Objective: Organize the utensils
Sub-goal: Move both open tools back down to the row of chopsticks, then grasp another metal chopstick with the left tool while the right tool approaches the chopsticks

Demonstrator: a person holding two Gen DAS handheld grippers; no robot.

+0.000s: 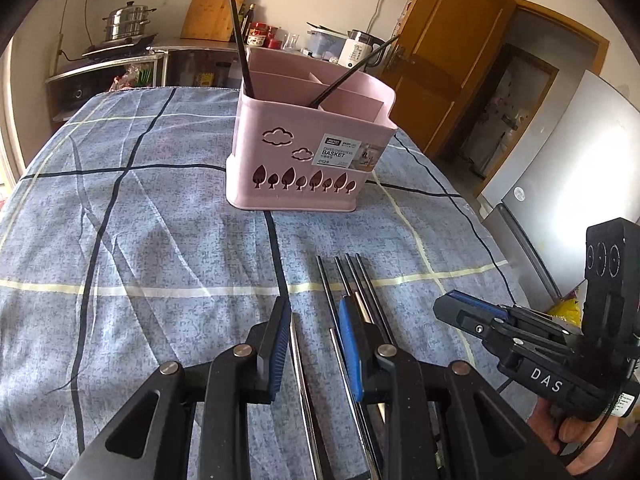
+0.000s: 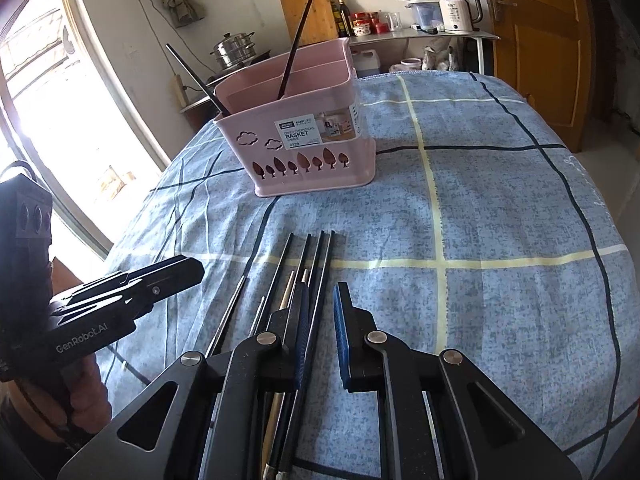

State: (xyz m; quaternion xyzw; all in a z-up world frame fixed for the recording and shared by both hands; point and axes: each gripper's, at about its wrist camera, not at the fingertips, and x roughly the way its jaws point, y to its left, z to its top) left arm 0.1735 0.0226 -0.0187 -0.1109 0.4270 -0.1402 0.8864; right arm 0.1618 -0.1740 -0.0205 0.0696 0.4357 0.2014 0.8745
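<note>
Both tools, left [image 1: 316,344] and right [image 2: 322,328], are hovering apart over loose chopsticks [image 1: 352,284], lining up pickups for the pink basket [image 1: 308,148].

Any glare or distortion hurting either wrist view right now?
Left wrist view: the white fridge is washed out by glare, and fisheye bends the table edges. Right wrist view: the window is overexposed; the pink basket and chopsticks stay sharp.

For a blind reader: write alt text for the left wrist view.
The open left tongs hover low over loose chopsticks lying on a blue checked tablecloth. Beyond stands a pink chopstick basket holding two black chopsticks, and the right tongs wait at right.
</note>
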